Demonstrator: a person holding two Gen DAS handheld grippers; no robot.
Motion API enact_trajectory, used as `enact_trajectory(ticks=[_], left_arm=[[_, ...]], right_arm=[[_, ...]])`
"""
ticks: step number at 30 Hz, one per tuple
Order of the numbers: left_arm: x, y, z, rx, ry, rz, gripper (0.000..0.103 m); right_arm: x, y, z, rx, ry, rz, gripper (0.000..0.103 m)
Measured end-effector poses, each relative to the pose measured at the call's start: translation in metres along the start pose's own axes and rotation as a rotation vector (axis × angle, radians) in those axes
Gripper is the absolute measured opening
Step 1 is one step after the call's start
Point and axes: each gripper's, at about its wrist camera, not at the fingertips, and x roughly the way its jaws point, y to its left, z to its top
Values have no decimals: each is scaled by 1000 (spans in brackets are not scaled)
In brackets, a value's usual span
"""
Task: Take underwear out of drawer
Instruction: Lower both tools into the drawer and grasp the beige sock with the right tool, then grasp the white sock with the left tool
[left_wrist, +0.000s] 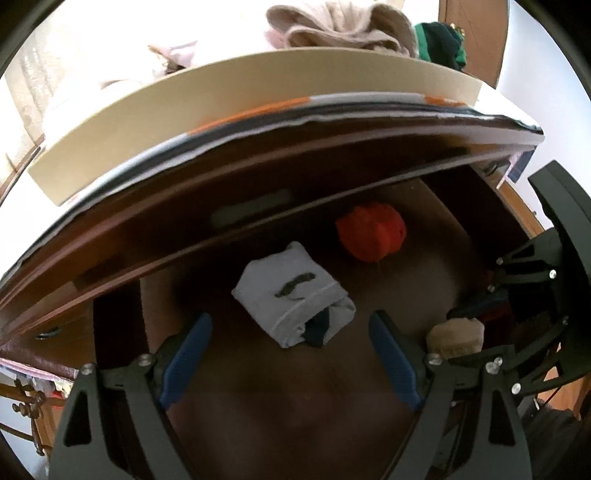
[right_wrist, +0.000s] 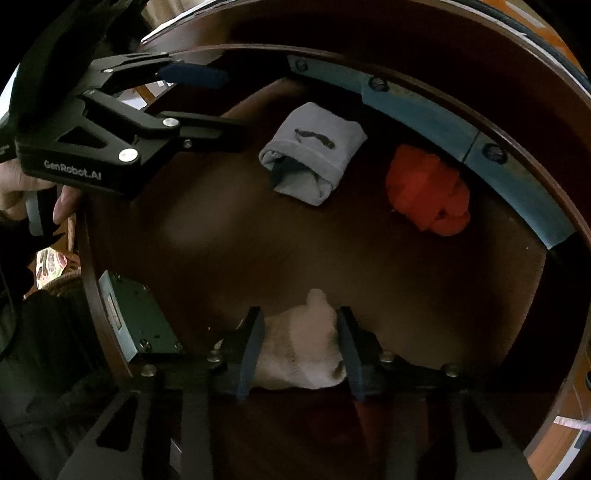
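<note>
Drawer (right_wrist: 332, 258) of dark brown wood stands pulled out, seen from above by two wrist cameras. Three small pieces of folded underwear lie on its floor.

Grey-white folded underwear (left_wrist: 293, 295) with a dark squiggle mark sits near the middle, a dark fabric end poking from its open fold. Orange-red bundle (left_wrist: 371, 230) lies just beyond it, close to the drawer's back wall, apart from the grey piece. Beige bundle (right_wrist: 299, 350) lies toward the near right part of the drawer, well apart from the other two.

Right claw (right_wrist: 300, 352) points steeply down into the drawer, its two dark fingers set on either side of the beige bundle and pressing against its sides, so it is clenched on that bundle. The bundle bulges between and above the fingers.

Left claw (left_wrist: 290, 354) hovers above the drawer floor with its blue-padded fingers spread wide, released and holding nothing; the grey-white piece lies just ahead of its tips, untouched. In the right wrist view a person's hand (right_wrist: 22, 192) grips its black handle at the left edge.

Above the drawer, a pale board (left_wrist: 258, 110) and heaped clothes (left_wrist: 340, 26) rest on the furniture top.
</note>
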Motion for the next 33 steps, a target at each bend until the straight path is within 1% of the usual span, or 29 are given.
enact_trajectory(ticks=[5, 10, 16, 23, 27, 29, 32, 33], left_arm=[[12, -7, 4, 52, 62, -27, 88], [28, -14, 10, 104, 132, -55, 88], [48, -24, 15, 179, 187, -3, 88], [59, -33, 17, 232, 210, 19, 87], [64, -35, 19, 246, 228, 27, 84], [69, -42, 22, 274, 235, 45, 82], [75, -54, 23, 308, 253, 43, 70], [77, -56, 23, 312, 261, 32, 62]], right_arm=[[2, 5, 4, -18, 8, -9, 33], [-4, 1, -1, -15, -6, -2, 30], [-9, -1, -5, -15, -12, 7, 30], [-9, -1, -5, -19, -11, 6, 30], [-9, -1, -5, -19, -10, 5, 30], [-10, -1, -4, -19, -9, 6, 30], [-10, 0, -4, -17, -8, 6, 30], [-9, 1, -3, -17, -7, 5, 30]])
